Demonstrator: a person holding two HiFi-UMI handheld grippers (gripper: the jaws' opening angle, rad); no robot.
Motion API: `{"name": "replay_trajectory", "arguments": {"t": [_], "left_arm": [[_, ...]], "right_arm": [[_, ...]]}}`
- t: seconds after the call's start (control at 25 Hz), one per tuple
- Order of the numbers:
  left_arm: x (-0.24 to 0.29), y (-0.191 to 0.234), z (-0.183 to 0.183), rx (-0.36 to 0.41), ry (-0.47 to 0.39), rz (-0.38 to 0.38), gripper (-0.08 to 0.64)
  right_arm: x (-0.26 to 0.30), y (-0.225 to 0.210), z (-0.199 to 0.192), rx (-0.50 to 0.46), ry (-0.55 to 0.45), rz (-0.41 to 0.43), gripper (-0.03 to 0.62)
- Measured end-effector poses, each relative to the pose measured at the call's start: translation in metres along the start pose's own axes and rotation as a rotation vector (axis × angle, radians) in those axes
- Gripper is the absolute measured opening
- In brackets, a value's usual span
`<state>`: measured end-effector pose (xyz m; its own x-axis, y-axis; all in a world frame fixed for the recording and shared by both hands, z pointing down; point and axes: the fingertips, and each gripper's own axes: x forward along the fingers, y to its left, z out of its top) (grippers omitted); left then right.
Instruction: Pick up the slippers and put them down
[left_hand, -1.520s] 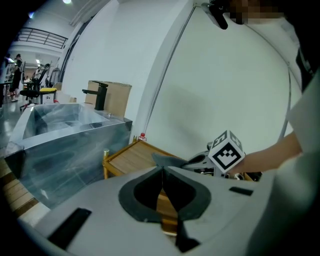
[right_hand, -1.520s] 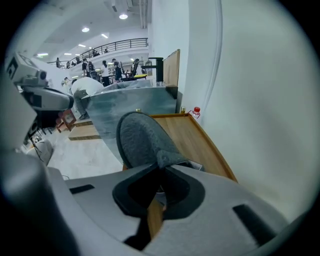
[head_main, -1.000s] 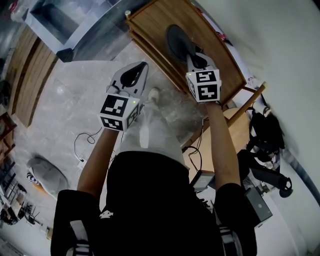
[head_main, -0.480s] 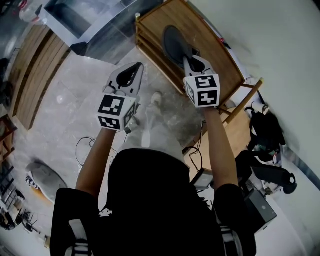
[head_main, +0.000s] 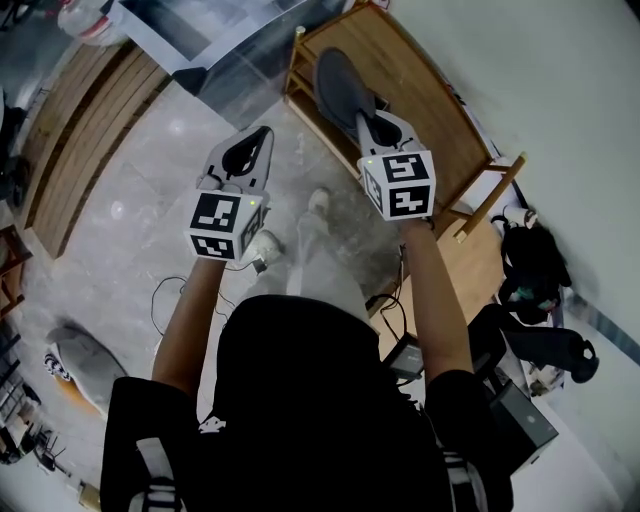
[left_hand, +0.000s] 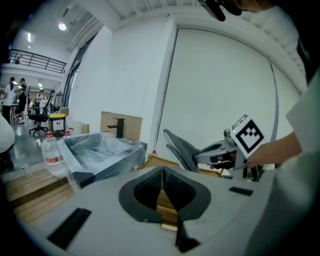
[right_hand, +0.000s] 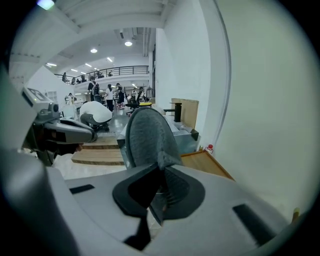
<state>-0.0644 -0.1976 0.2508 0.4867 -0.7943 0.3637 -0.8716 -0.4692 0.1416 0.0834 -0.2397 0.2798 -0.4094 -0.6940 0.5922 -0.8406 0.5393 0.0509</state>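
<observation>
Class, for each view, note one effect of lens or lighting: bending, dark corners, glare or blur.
Head view: wide lens bows the edges of the wooden rack. Left gripper view: black corners ring the frame, and the wall panel shows a curved edge. Right gripper view: ceiling lamps glare white; the grey slipper near the lens looms oversized.

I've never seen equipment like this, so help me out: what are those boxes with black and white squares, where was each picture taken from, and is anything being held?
There is no robot: a person holds a two-jaw gripper in each hand, and the patterned cubes are part of those. The view from above comes from a camera on the person's head; the other two come from cameras riding on the grippers. The right gripper is clamped on a grey slipper, held over a wooden rack. The left gripper is shut and empty, above the stone floor.
</observation>
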Motion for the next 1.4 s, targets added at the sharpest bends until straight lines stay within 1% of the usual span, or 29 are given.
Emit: {"name": "replay_trajectory", "arguments": {"t": [0.16,0.44,0.72,1.0,1.16,1.24,1.4], "left_arm": [[-0.029,0.016,-0.005,0.007,-0.011,0.025,0.006],[-0.08,0.037,-0.019,0.003,-0.025,0.071,0.006],[-0.115,0.049,-0.037,-0.001,-0.027,0.085,0.006],[-0.135,0.051,-0.061,-0.007,-0.005,0.083,0.006],[-0.138,0.051,-0.074,-0.007,0.02,0.075,0.006],[-0.138,0.055,-0.08,0.0,0.033,0.083,0.006],[-0.137,0.06,-0.086,-0.04,0.035,0.107,0.006]], "right_arm": [[-0.006,0.032,0.009,-0.013,-0.025,0.013,0.003],[-0.018,0.084,0.011,-0.027,-0.043,0.032,0.003],[-0.027,0.117,0.005,-0.027,-0.053,0.031,0.003],[-0.033,0.143,-0.014,-0.01,-0.042,0.038,0.003],[-0.028,0.153,-0.032,-0.011,-0.007,0.051,0.003],[-0.023,0.16,-0.04,-0.015,0.009,0.063,0.003],[-0.018,0.167,-0.058,-0.015,0.039,0.091,0.003]]}}
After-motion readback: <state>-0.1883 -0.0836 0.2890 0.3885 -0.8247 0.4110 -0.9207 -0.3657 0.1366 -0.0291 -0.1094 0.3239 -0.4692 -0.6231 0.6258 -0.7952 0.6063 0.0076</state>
